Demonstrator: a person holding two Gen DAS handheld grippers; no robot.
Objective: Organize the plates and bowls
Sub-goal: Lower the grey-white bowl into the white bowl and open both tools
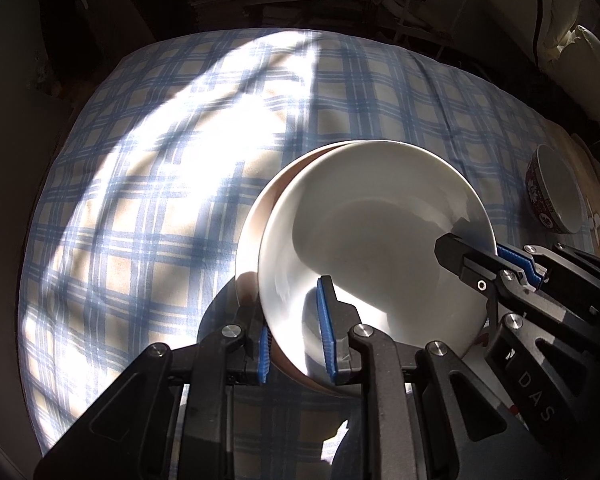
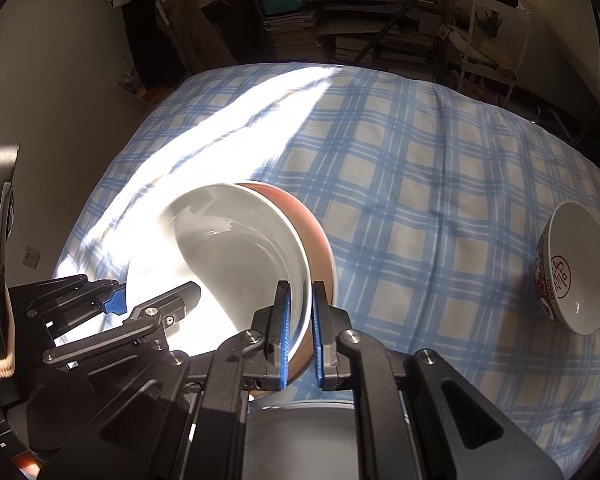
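A white dish (image 1: 380,232) sits tilted inside a brown-sided dish (image 1: 270,200) above the checked cloth. My left gripper (image 1: 294,320) straddles their near rims, one blue pad under the brown side and the other on the white inside. My right gripper (image 1: 476,256) clamps the rim on the right. In the right wrist view the right gripper (image 2: 301,292) is shut across the white dish (image 2: 228,248) and its brown outside (image 2: 316,240), while the left gripper (image 2: 156,298) holds the sunlit left rim. A red-and-blue patterned bowl (image 2: 576,276) stands apart on the right, also in the left wrist view (image 1: 556,196).
A blue-and-cream checked cloth (image 2: 420,200) covers the table, with a bright sun patch across its left half (image 1: 180,140). A pale grey round surface (image 2: 300,436) lies under my right gripper. Cluttered shelves (image 2: 340,12) and a white rack (image 2: 496,32) stand beyond the far edge.
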